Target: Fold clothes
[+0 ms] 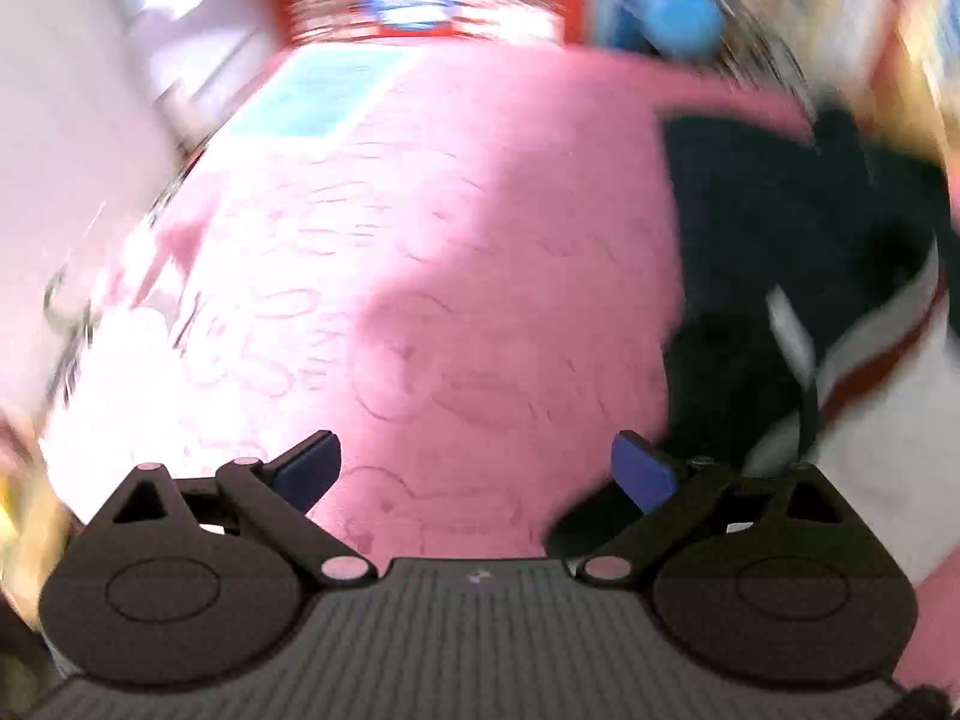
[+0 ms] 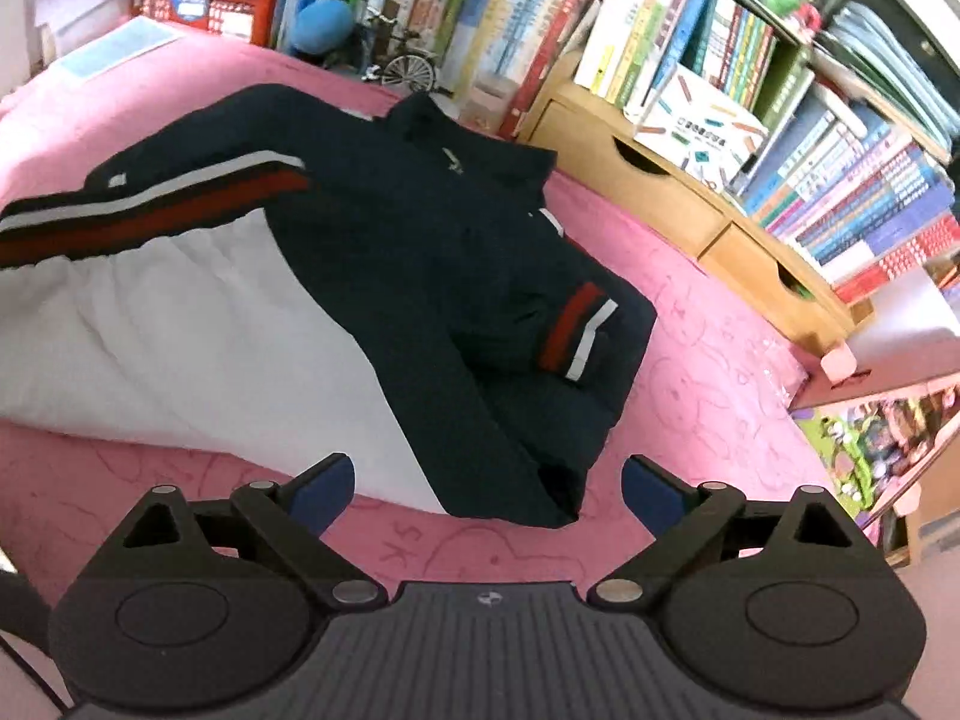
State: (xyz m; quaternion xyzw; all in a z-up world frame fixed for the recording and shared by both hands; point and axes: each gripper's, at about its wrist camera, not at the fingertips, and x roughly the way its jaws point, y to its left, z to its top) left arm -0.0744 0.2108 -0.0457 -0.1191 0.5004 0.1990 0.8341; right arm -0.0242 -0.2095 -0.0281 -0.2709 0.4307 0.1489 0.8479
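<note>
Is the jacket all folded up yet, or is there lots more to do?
Partly. The jacket lies on the pink cover with its right-hand sleeve already folded over the body. Nothing is in hand: the right gripper and left gripper are both open and empty. The striped left-hand sleeve still sticks out, and the body is unfolded.

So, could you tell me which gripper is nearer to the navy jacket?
Right, as far as the views show. The right gripper hangs open just over the navy jacket's lower hem. The left gripper is open over bare pink cover, the jacket off to its right side.
</note>
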